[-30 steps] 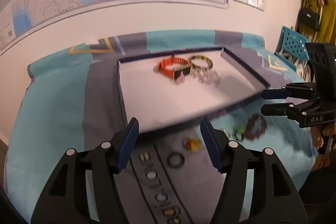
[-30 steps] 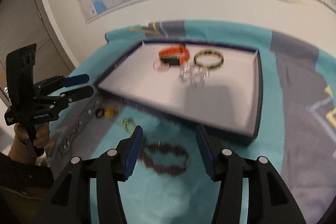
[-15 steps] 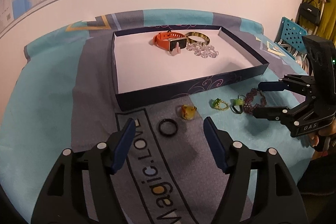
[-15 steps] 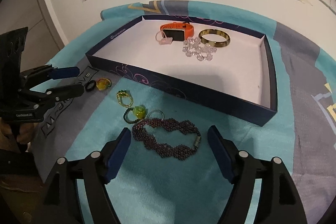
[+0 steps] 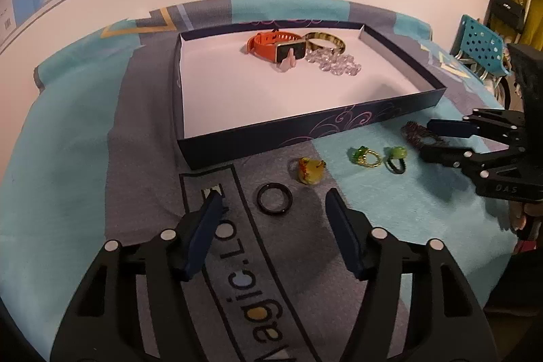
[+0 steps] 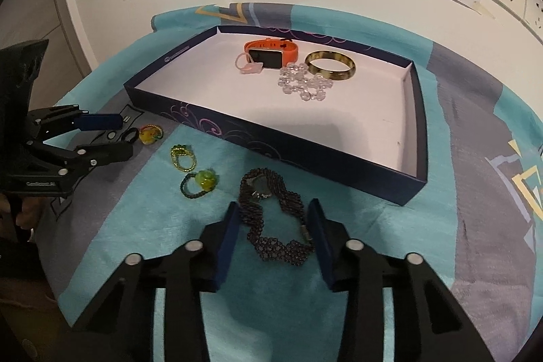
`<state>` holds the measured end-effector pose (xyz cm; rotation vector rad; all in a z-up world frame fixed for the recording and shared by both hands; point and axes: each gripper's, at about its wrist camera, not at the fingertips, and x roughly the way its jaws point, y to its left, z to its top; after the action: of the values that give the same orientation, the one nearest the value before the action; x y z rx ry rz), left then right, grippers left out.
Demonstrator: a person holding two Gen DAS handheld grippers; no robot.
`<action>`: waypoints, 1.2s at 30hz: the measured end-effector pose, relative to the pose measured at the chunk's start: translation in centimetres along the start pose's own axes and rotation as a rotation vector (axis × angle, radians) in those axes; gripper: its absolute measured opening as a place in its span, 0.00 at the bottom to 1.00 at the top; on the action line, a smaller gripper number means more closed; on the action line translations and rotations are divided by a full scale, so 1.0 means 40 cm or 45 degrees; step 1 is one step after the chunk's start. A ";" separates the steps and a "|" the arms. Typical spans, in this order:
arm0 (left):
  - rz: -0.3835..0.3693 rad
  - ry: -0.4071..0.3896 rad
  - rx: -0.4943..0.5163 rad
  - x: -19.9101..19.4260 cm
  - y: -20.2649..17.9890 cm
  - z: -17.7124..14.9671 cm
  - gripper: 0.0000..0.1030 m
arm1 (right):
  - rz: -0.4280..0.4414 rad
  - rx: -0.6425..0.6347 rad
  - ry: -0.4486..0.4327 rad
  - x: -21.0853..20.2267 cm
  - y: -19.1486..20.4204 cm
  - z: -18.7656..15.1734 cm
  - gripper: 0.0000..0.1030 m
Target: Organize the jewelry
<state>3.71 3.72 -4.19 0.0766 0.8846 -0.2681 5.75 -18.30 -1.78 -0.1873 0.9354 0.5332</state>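
R hand-held gripper (image 6: 273,212) dropped over beaded bracelet (image 6: 271,216), wide apart, L hand-held gripper (image 5: 273,204) wide too

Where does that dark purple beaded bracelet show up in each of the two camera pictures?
Left wrist view: dark purple beaded bracelet at far right, partly behind the right tool.
Right wrist view: bottom centre, between that tool's open fingers.
Shared landmark: the navy shallow box just beyond it.

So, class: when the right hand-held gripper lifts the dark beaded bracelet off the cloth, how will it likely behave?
The dark beaded bracelet lies in loose curves on the cloth, so it is probably floppy and will drape from the right hand-held gripper. Its small beads look woven together, so it should hold as one piece. The open jaws straddle it; a pinch on one strand may slip.
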 end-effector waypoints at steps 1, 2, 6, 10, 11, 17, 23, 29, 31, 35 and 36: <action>0.005 0.002 -0.001 0.003 0.000 0.002 0.57 | 0.002 0.001 -0.001 -0.003 -0.001 -0.002 0.28; 0.004 0.002 -0.002 0.004 0.000 0.003 0.54 | 0.007 0.004 -0.002 -0.004 -0.002 -0.002 0.25; 0.022 0.009 0.003 0.004 -0.003 0.003 0.47 | 0.021 0.010 -0.001 -0.007 -0.004 -0.003 0.12; 0.029 0.013 0.011 0.002 -0.005 0.002 0.37 | 0.053 0.044 -0.007 -0.015 -0.012 -0.008 0.12; 0.024 0.014 0.015 0.000 -0.006 0.001 0.35 | 0.067 0.054 -0.009 -0.017 -0.015 -0.008 0.12; 0.016 0.009 0.020 -0.002 -0.011 -0.001 0.24 | 0.112 0.096 -0.044 -0.042 -0.028 -0.007 0.12; 0.013 0.009 0.012 -0.005 -0.011 -0.004 0.22 | 0.159 0.133 -0.082 -0.067 -0.038 -0.002 0.12; 0.005 0.006 -0.001 -0.008 -0.010 -0.004 0.22 | 0.190 0.167 -0.125 -0.095 -0.052 0.008 0.12; 0.000 0.004 -0.004 -0.010 -0.009 -0.006 0.22 | 0.195 0.175 -0.137 -0.104 -0.054 0.010 0.12; -0.013 -0.003 -0.007 -0.016 -0.012 -0.009 0.22 | 0.233 0.200 -0.157 -0.116 -0.060 0.011 0.12; -0.015 -0.003 -0.007 -0.017 -0.013 -0.009 0.22 | 0.240 0.203 -0.161 -0.117 -0.062 0.011 0.12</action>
<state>2.88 3.43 -3.88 0.0662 0.8834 -0.2771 5.11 -21.92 2.07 0.0787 0.8721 0.6339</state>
